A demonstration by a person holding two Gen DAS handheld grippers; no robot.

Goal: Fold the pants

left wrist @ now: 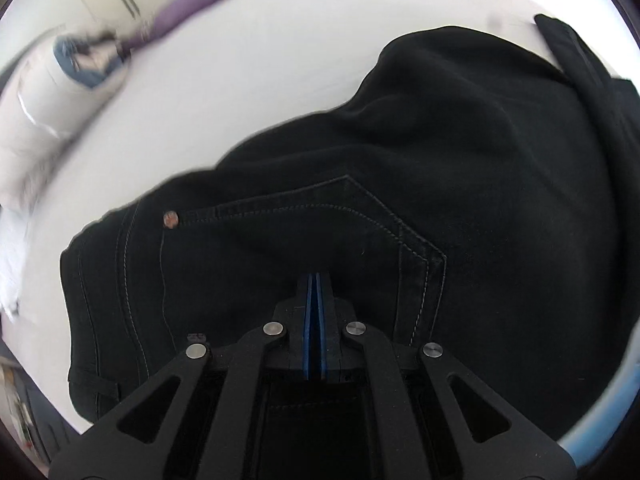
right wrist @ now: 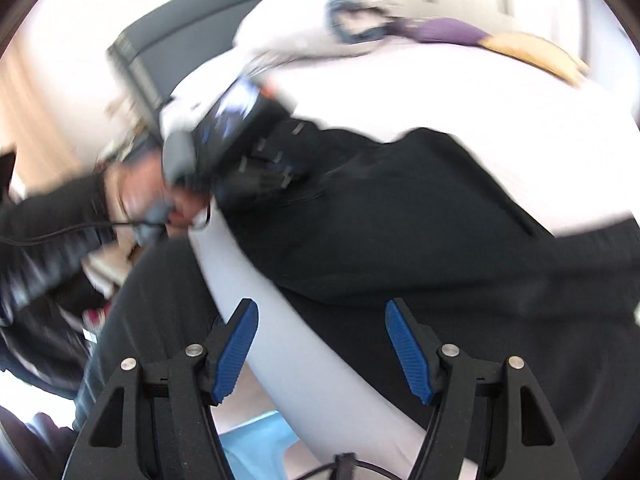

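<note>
Over the white bed (left wrist: 248,80) we are seeing black pants (left wrist: 440,160) lying — left gripper (left wrist: 316,280) pressing closed, right gripper (right wrist: 320,328) gaping wide, holding nothing.

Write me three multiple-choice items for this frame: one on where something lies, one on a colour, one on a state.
1. Where does the copper rivet sit?
A. At a corner of the stitched pocket
B. On the white bedsheet
C. On a gripper pad

2. What colour are the pants?
A. Purple
B. Black
C. Yellow

3. How do the jaws of the right gripper stand?
A. Clamped on the pants
B. Shut on nothing
C. Open, nothing between them

Answers: 1 A, the rivet ends the pocket's top seam. 2 B, the cloth is black against the pale bed. 3 C, the blue pads stand far apart with only bed and pants beyond them.
</note>
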